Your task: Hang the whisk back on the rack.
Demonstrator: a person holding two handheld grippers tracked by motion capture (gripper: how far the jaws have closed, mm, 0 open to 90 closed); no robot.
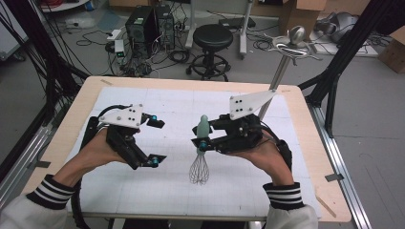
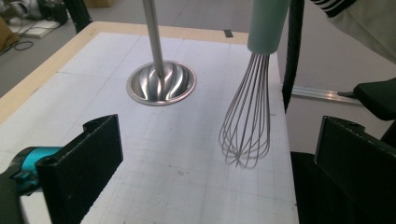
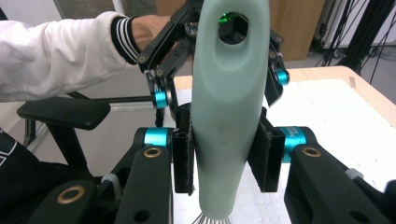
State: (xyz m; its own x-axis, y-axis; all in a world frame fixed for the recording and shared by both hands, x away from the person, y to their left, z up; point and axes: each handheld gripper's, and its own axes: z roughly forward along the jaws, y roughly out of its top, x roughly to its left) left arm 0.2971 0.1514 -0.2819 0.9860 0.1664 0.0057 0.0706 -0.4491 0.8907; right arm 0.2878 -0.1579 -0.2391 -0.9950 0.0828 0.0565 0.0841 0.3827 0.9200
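Clamping the whisk (image 1: 201, 150) by its pale green handle, the right gripper (image 1: 202, 137) holds it upright above the white mat (image 1: 157, 191) — wire loops hanging down, apparently clear of the surface. It looks light; the smooth, tapered handle could slip, and the thin springy wires are no place to grip. The left gripper (image 1: 156, 141) stands released — jaws wide, empty.
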